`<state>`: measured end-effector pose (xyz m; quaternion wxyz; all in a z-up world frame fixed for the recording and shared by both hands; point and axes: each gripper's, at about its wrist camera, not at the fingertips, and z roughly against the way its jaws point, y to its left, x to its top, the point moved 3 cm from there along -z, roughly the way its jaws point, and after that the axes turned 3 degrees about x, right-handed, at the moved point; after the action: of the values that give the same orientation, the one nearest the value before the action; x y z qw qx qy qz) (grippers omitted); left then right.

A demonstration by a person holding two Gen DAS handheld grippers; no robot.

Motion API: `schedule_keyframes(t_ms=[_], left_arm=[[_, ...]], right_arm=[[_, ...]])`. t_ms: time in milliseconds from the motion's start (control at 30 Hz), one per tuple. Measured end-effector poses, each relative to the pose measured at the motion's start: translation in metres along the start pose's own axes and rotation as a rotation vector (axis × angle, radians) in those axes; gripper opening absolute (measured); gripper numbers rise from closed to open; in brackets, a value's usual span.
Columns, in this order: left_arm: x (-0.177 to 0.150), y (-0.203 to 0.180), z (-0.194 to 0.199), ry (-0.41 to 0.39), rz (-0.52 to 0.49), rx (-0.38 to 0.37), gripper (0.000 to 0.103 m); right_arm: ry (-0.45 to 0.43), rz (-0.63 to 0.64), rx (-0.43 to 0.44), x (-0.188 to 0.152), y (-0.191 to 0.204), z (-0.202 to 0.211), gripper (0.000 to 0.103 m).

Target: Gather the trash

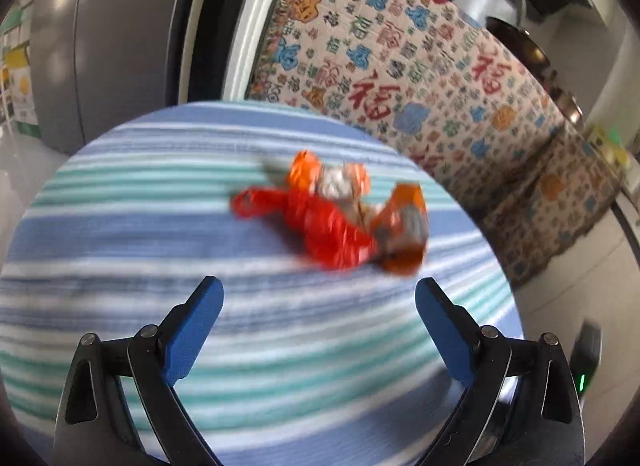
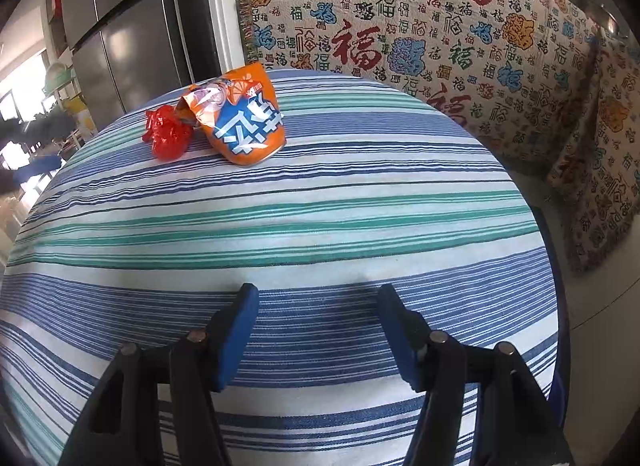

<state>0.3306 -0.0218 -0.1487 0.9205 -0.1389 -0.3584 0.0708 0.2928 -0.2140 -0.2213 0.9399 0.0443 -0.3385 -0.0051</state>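
A crumpled red plastic wrapper (image 1: 320,221) lies on the striped tablecloth next to a crushed orange drink can (image 1: 404,225); this view is blurred. My left gripper (image 1: 319,298) is open and empty, its blue fingertips just short of the trash. In the right wrist view the red wrapper (image 2: 166,133) and the orange can (image 2: 244,121) lie together at the far left of the table. My right gripper (image 2: 318,306) is open and empty, well back from them over the near part of the table.
The round table carries a blue, green and white striped cloth (image 2: 320,225). Behind it hangs a patterned blanket with red characters (image 2: 440,25) over a counter. A grey fridge (image 2: 128,25) stands at the left. Dark pots (image 1: 516,37) sit on the counter.
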Motion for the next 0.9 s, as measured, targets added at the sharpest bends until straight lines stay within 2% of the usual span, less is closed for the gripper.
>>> schedule_keyframes(t_ms=[100,200,233,267,300,333,400,467,533,633,733,800,833,867,900], left_arm=[[0.029,-0.007,-0.041,0.025,0.052,0.041,0.097],[0.036,-0.007,-0.077,0.050,0.097,0.094,0.097],[0.036,-0.005,-0.087,0.064,0.106,0.106,0.093],[0.034,-0.004,-0.095,0.072,0.117,0.112,0.073],[0.030,-0.001,-0.100,0.081,0.124,0.098,0.059],[0.027,0.000,-0.101,0.089,0.110,0.050,0.046],[0.022,0.005,-0.090,0.060,0.082,0.047,0.043],[0.017,0.009,-0.078,0.070,0.030,0.025,0.040],[0.011,0.016,-0.061,0.104,-0.024,-0.013,0.040],[-0.015,0.021,-0.032,0.238,-0.185,-0.088,0.041],[-0.040,0.020,-0.007,0.272,-0.307,-0.081,0.047],[-0.054,0.020,0.000,0.254,-0.318,-0.074,0.064],[-0.060,0.019,0.000,0.241,-0.314,-0.070,0.080],[-0.065,0.019,-0.001,0.224,-0.312,-0.060,0.086],[-0.069,0.019,-0.004,0.212,-0.307,-0.051,0.086]], right_arm=[[0.003,0.010,-0.013,0.000,0.002,-0.001,0.063],[0.003,0.019,-0.021,0.000,0.004,-0.001,0.063],[0.003,0.017,-0.019,0.000,0.004,-0.001,0.063],[0.004,0.015,-0.016,0.000,0.003,-0.001,0.064],[0.003,0.014,-0.015,0.000,0.003,-0.001,0.064],[0.003,0.012,-0.013,0.000,0.003,-0.001,0.064],[0.002,0.009,-0.007,0.000,0.002,-0.001,0.064],[0.000,0.002,0.002,0.000,0.001,-0.001,0.064],[-0.002,-0.006,0.013,0.000,-0.001,0.000,0.064],[-0.006,-0.016,0.030,0.000,-0.003,0.000,0.065],[0.004,0.040,0.053,0.005,0.007,-0.004,0.065],[0.013,0.128,0.055,0.014,0.024,-0.012,0.068],[0.018,0.151,0.075,0.019,0.030,-0.016,0.068],[0.026,0.156,0.095,0.026,0.034,-0.021,0.070],[0.041,0.157,0.095,0.035,0.038,-0.030,0.075]])
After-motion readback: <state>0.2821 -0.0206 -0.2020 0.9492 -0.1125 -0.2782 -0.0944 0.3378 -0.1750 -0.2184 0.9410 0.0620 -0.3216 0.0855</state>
